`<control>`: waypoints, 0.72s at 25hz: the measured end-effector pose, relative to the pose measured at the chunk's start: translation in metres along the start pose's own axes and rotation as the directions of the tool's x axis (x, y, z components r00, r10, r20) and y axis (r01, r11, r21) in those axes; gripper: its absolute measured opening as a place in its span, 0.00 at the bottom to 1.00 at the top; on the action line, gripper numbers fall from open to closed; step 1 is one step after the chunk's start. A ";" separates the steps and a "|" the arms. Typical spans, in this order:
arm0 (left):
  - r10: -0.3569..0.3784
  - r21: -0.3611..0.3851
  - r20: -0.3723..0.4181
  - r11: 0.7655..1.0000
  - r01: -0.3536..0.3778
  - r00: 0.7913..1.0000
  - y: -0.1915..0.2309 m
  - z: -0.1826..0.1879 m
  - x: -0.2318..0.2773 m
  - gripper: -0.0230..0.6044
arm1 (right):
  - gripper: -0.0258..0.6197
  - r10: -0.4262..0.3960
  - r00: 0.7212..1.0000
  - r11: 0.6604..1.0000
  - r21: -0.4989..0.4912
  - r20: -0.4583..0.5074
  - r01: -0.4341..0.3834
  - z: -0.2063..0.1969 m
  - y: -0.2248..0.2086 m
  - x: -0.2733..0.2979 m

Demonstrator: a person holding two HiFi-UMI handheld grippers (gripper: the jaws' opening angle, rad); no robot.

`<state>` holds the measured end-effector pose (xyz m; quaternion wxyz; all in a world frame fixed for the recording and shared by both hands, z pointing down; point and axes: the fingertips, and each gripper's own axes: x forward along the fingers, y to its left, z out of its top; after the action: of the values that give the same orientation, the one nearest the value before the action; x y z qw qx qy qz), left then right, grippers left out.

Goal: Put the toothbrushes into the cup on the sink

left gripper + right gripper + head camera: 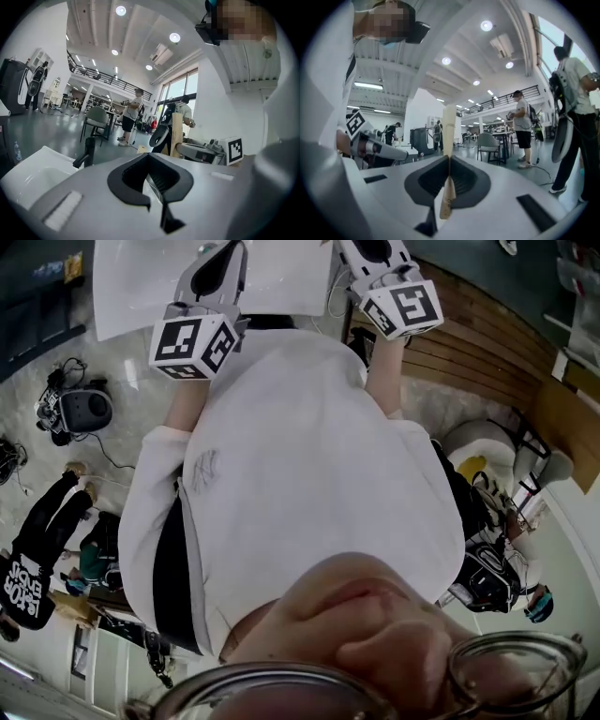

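From the head view, the person's white shirt (309, 474) fills the middle. The left gripper (217, 273) and the right gripper (380, 263) are held side by side at the top edge, which cuts off their fingers. Beyond them lies a white slab (141, 287), probably the worktop, though too little of it shows to be sure. Its lower edge slants across the top left corner. Pale floor (122, 427) lies open on the left, and wooden boards (487, 343) close in the right side.

In the left gripper view, the left gripper's black fingers (131, 180) meet at their tips, closed with nothing between them. At the lower left, the sink (28, 180) shows its white rim, with a black tap (89, 154) standing at its far edge. The right gripper is near on the right. Past the tap the hall floor runs clear to a chair (96, 119) and a standing person (136, 112).

In the right gripper view, the fingers (466, 183) are clamped on a toothbrush (449, 136). Its cream handle stands upright, rising above the tips and hanging below them. The left gripper sits close on the left. There is open floor on the right, as far as the chairs (490, 143) and two standing people (522, 122).
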<state>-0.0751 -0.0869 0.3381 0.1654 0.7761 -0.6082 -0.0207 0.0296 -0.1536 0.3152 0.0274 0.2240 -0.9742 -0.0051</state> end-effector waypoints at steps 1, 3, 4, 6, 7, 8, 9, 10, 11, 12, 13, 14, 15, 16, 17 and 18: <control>-0.009 -0.003 -0.008 1.000 0.009 1.000 0.000 -0.001 0.000 0.05 | 0.06 -0.019 0.999 1.000 0.017 0.026 0.018 0.007 0.000 -0.002; -0.026 -0.005 -0.020 1.000 0.026 0.999 0.000 -0.001 0.001 0.05 | 0.06 -0.042 0.995 0.998 0.059 0.089 0.036 0.021 0.001 -0.007; -0.033 -0.001 -0.020 0.999 0.033 0.999 0.002 0.001 0.002 0.05 | 0.06 -0.049 0.991 0.996 0.077 0.123 0.039 0.029 0.001 -0.007; -0.044 0.010 -0.016 0.999 0.044 0.999 0.007 0.008 0.002 0.05 | 0.06 -0.064 0.982 0.994 0.104 0.179 0.046 0.042 0.002 -0.005; -0.047 0.015 -0.015 0.999 0.047 0.999 0.010 0.012 0.001 0.05 | 0.06 -0.072 0.978 0.992 0.117 0.197 0.049 0.046 0.003 -0.003; -0.049 0.019 -0.012 0.999 0.049 0.999 0.014 0.015 0.000 0.05 | 0.06 -0.078 0.974 0.990 0.133 0.214 0.050 0.050 0.003 -0.001; -0.051 0.023 -0.008 0.998 0.051 0.999 0.018 0.019 -0.001 0.05 | 0.06 -0.084 0.968 0.987 0.150 0.235 0.049 0.054 0.003 0.002; -0.052 0.027 -0.003 0.998 0.052 0.999 0.022 0.023 -0.001 0.05 | 0.06 -0.091 0.961 0.984 0.169 0.262 0.047 0.060 0.002 0.003; -0.053 0.030 0.000 0.998 0.053 0.999 0.025 0.026 -0.002 0.05 | 0.06 -0.100 0.951 0.981 0.188 0.291 0.046 0.066 0.001 0.004; -0.055 0.032 0.002 0.998 0.055 0.998 0.027 0.028 -0.003 0.05 | 0.06 -0.112 0.941 0.978 0.205 0.321 0.047 0.072 0.000 0.003; -0.058 0.033 0.002 0.998 0.058 0.998 0.029 0.030 -0.004 0.05 | 0.06 -0.129 0.929 0.975 0.216 0.347 0.054 0.079 -0.001 0.000; -0.062 0.031 0.002 0.998 0.062 0.998 0.030 0.031 -0.004 0.05 | 0.06 -0.149 0.918 0.972 0.224 0.368 0.068 0.085 -0.003 -0.003; -0.068 0.030 0.002 0.997 0.068 0.998 0.031 0.032 -0.005 0.05 | 0.06 -0.173 0.906 0.970 0.229 0.386 0.087 0.090 -0.005 -0.006; -0.074 0.028 0.001 0.997 0.074 0.997 0.032 0.033 -0.005 0.05 | 0.06 -0.197 0.895 0.966 0.235 0.401 0.107 0.095 -0.007 -0.009; -0.081 0.028 0.001 0.996 0.081 0.997 0.034 0.034 -0.006 0.05 | 0.06 -0.220 0.884 0.962 0.242 0.413 0.126 0.099 -0.009 -0.012; -0.088 0.029 0.001 0.996 0.088 0.996 0.035 0.035 -0.006 0.05 | 0.06 -0.243 0.873 0.957 0.250 0.423 0.145 0.101 -0.011 -0.014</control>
<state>-0.1174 -0.0967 0.3134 0.1523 0.8045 -0.5737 -0.0198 0.0411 -0.1577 0.2135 -0.2230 0.3152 -0.9214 0.0438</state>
